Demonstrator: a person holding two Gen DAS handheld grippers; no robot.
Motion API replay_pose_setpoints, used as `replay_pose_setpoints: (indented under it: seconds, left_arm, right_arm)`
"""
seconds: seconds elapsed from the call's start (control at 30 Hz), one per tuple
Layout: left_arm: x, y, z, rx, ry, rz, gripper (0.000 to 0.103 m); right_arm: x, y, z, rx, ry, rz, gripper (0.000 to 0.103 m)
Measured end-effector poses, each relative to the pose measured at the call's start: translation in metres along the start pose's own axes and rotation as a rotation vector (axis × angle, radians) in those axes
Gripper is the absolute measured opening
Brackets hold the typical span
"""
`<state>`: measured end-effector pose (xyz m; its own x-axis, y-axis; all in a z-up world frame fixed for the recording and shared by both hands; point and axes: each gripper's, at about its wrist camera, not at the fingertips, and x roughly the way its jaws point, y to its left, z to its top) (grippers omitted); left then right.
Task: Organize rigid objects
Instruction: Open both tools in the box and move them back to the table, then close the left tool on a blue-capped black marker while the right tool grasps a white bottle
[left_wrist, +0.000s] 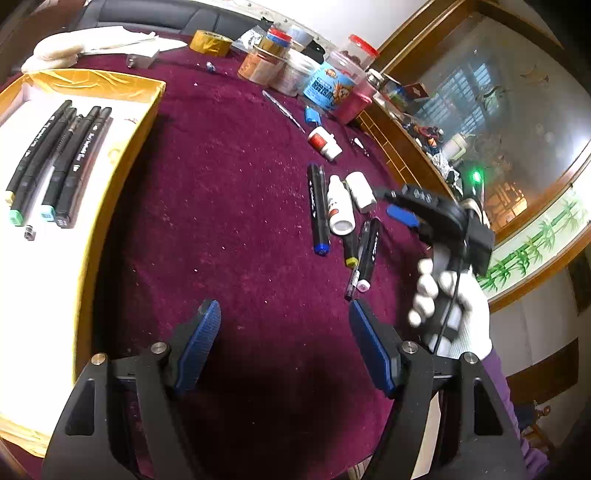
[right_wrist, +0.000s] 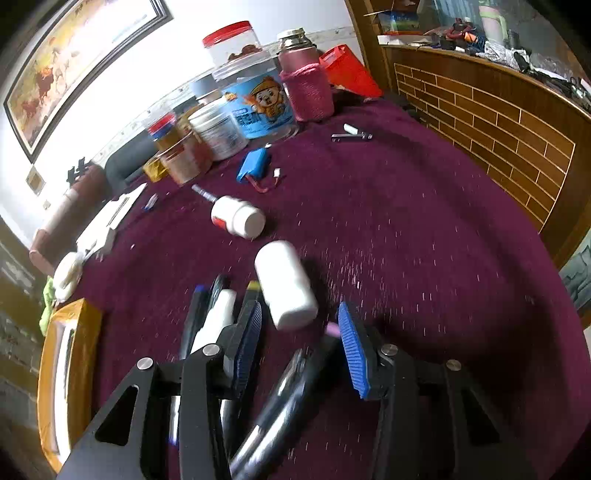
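The right gripper (right_wrist: 301, 347) hangs low over the loose cluster of markers and bottles on the maroon cloth (right_wrist: 424, 258), its jaws apart and clamped on nothing. Between its blue pads lies a pink-tipped marker (right_wrist: 295, 373), long axis running roughly along the fingers and away from the camera, pink cap pointing ahead; motion blur makes it hard to say whether a pad already touches it. Just beyond that marker's tip lies a white bottle (right_wrist: 286, 284) on its side, near enough to be nudged if the jaws close carelessly. To the left of the marker sit more pieces: a yellow-tipped marker (left_wrist: 351, 247), a blue-tipped marker (left_wrist: 318, 210) and a second white bottle (left_wrist: 340, 206), crowded side by side.

The left gripper (left_wrist: 284, 347) hovers well apart from that cluster, jaws wide and holding nothing, so the right hand is plainly the nearer one. The yellow-rimmed tray (left_wrist: 144, 122), far to the left of the cluster, already holds four dark markers (left_wrist: 55, 162) lying parallel; the pink-tipped one probably belongs beside them.
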<state>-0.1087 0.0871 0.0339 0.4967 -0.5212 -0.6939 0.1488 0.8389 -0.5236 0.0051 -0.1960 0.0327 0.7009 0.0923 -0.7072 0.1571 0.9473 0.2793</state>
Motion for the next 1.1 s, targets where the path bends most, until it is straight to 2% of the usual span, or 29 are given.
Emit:
replay_pose_setpoints:
  seconds: [0.23, 0.27, 0.37, 0.5, 0.6, 0.67, 0.87, 0.97, 1.1]
  left_arm:
    - [0.009, -0.016, 0.000, 0.065, 0.023, 0.029, 0.071]
    - [0.011, -0.019, 0.001, 0.074, 0.027, 0.036, 0.072]
    - [0.016, -0.026, 0.007, 0.105, 0.032, 0.059, 0.071]
    - [0.031, -0.041, 0.026, 0.170, 0.005, 0.108, 0.071]
    - [0.051, -0.057, 0.039, 0.258, -0.011, 0.153, 0.064]
    - [0.072, -0.067, 0.046, 0.308, 0.014, 0.173, 0.060]
    - [0.118, -0.083, 0.062, 0.395, 0.061, 0.231, 0.048]
    - [0.137, -0.075, 0.071, 0.371, 0.089, 0.256, 0.047]
    - [0.148, -0.087, 0.070, 0.461, 0.065, 0.323, 0.047]
  right_arm:
    - [0.032, 0.004, 0.014, -0.016, 0.017, 0.018, 0.039]
    - [0.036, 0.003, 0.014, -0.017, 0.021, 0.030, 0.039]
    - [0.045, -0.010, 0.008, 0.020, 0.028, 0.097, 0.030]
    - [0.042, -0.025, 0.006, 0.077, 0.012, 0.170, 0.030]
    - [0.043, -0.030, 0.007, 0.102, 0.015, 0.208, 0.030]
    - [0.043, -0.032, 0.007, 0.111, 0.016, 0.225, 0.030]
    - [0.045, -0.031, 0.009, 0.097, 0.020, 0.224, 0.030]
    - [0.045, -0.030, 0.009, 0.093, 0.021, 0.221, 0.030]
    - [0.045, -0.030, 0.009, 0.089, 0.021, 0.219, 0.030]
